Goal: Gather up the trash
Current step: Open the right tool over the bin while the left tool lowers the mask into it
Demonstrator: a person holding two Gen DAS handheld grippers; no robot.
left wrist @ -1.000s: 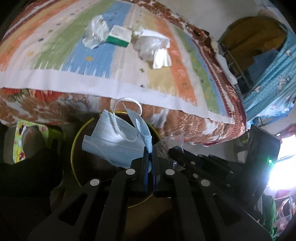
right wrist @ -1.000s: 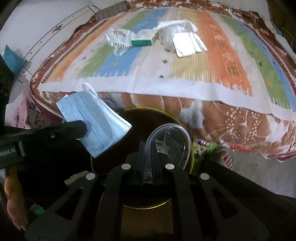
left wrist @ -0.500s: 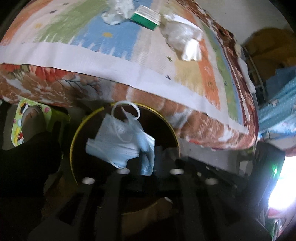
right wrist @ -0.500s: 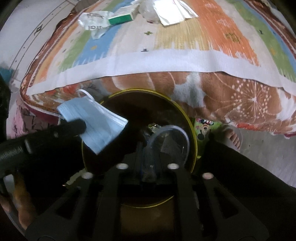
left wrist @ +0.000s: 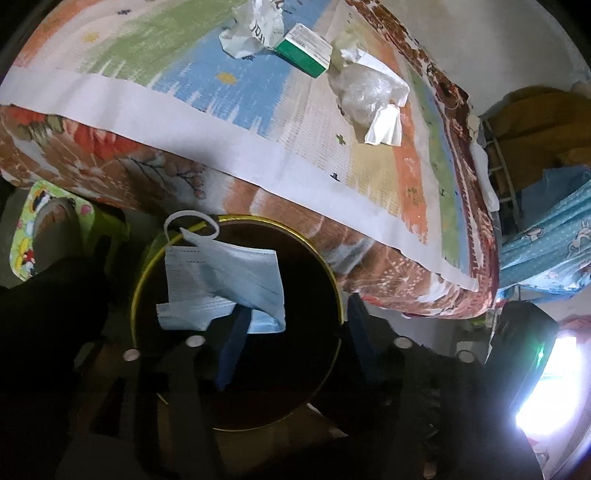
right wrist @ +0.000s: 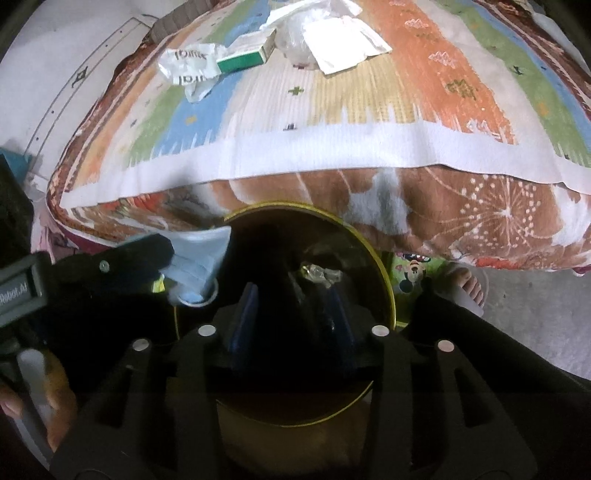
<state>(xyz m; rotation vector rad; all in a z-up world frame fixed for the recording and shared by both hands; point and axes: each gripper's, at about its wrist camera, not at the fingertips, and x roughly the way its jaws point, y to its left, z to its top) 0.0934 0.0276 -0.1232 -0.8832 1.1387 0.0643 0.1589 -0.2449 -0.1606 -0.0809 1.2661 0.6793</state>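
A dark round bin with a yellow rim (left wrist: pixel 332 280) (right wrist: pixel 384 273) stands below the bed edge. My left gripper (left wrist: pixel 295 332) is open above it. A blue face mask (left wrist: pixel 225 284) drapes over its left finger (left wrist: pixel 232 343), over the bin's left side; the mask also shows in the right wrist view (right wrist: pixel 199 262). My right gripper (right wrist: pixel 291 314) is open and empty over the bin mouth. On the bed lie a crumpled white wrapper (left wrist: pixel 251 29) (right wrist: pixel 188 66), a green and white box (left wrist: pixel 306 50) (right wrist: pixel 247 51) and a clear plastic bag with white paper (left wrist: pixel 369 96) (right wrist: pixel 332 44).
A striped mat (left wrist: pixel 258 110) covers the bed over a floral quilt (right wrist: pixel 480 221). A foot in a cartoon slipper (left wrist: pixel 44 225) stands left of the bin, another foot (right wrist: pixel 465 280) on the right. Blue cloth (left wrist: pixel 546 236) hangs at the right.
Both grippers have opened. The clear round lid has dropped from my right gripper out of sight. The mask has been released and now hangs on my left finger over the bin.
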